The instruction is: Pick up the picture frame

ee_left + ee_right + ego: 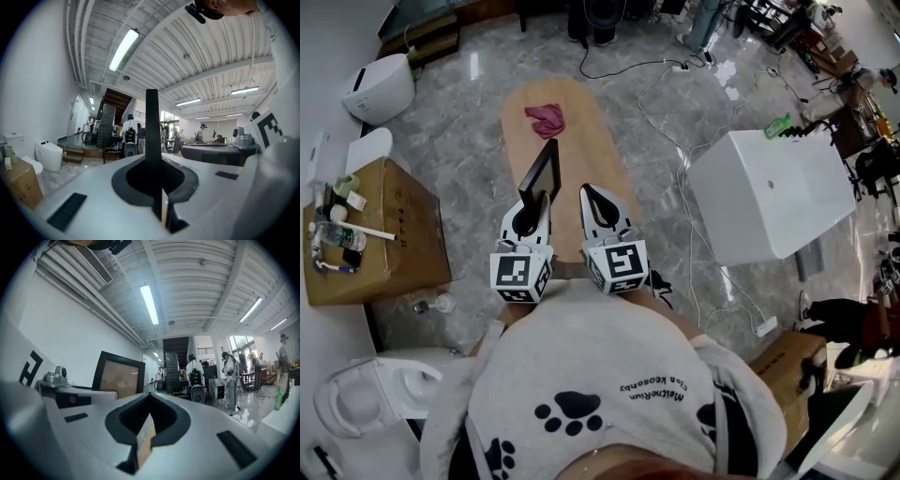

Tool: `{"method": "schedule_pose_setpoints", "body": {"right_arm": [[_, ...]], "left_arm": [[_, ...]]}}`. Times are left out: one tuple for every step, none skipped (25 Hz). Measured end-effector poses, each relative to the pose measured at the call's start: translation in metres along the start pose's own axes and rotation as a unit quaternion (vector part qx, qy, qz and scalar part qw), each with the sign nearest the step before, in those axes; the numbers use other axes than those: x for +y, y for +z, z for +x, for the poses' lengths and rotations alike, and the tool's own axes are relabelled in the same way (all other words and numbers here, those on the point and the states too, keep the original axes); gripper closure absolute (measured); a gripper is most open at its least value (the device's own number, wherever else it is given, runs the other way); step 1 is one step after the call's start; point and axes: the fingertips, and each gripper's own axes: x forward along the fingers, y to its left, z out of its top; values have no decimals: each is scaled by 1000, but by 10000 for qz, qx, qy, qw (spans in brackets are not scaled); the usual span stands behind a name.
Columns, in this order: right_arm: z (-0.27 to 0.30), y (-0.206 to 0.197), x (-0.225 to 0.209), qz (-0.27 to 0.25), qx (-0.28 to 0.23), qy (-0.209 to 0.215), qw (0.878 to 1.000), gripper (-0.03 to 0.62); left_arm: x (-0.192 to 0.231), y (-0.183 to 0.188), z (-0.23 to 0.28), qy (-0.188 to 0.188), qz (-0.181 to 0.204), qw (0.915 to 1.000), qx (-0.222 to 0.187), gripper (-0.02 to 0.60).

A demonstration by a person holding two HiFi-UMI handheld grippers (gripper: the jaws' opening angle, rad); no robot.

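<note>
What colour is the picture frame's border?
Black; the picture frame shows best in the right gripper view.

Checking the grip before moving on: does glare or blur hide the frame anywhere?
Head view: sharp, evenly lit, picture frame clear in the left gripper. Left gripper view: fisheye-bent, frame an edge-on dark silhouette. Right gripper view: reflections on its glass, still readable.
</note>
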Motion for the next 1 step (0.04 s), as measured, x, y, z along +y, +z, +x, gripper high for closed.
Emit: {"method": "schedule_pose_setpoints", "body": {"right_arm": [[1, 0, -1, -3, -6, 5, 10000, 586]], "left_arm": [[1, 0, 1, 5, -4, 10000, -1, 565]]}}
